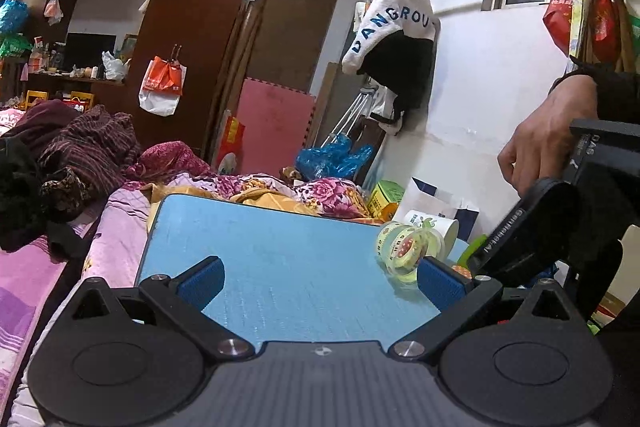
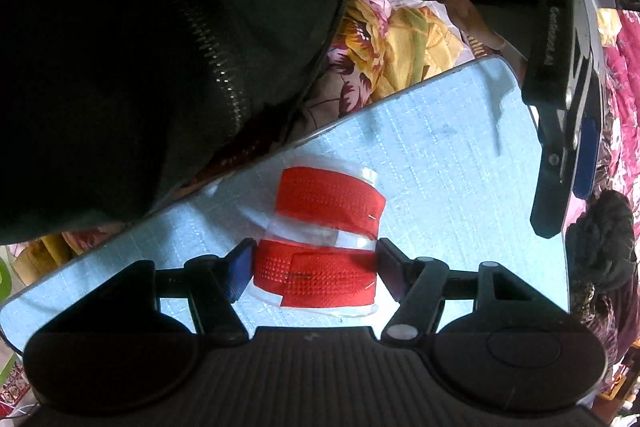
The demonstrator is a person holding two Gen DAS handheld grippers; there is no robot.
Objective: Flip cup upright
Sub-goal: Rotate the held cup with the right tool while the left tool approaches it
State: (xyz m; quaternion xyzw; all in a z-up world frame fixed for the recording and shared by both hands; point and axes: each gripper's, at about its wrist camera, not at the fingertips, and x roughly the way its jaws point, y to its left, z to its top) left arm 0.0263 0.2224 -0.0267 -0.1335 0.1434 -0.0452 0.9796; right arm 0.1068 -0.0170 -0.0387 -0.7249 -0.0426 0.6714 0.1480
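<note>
On the blue bench (image 2: 440, 155) we found the right gripper (image 2: 316, 273) clamped on a clear cup (image 2: 320, 227), contents obscured by red bands; left gripper (image 1: 320, 277) stood open.

The left claw's pad (image 1: 440, 283) hides part of the cup (image 1: 404, 251).

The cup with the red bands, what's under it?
The clear cup lies on its side on the blue table, between the right gripper fingers. Only tabletop shows around it; the spot directly beneath is covered by the cup itself.
</note>
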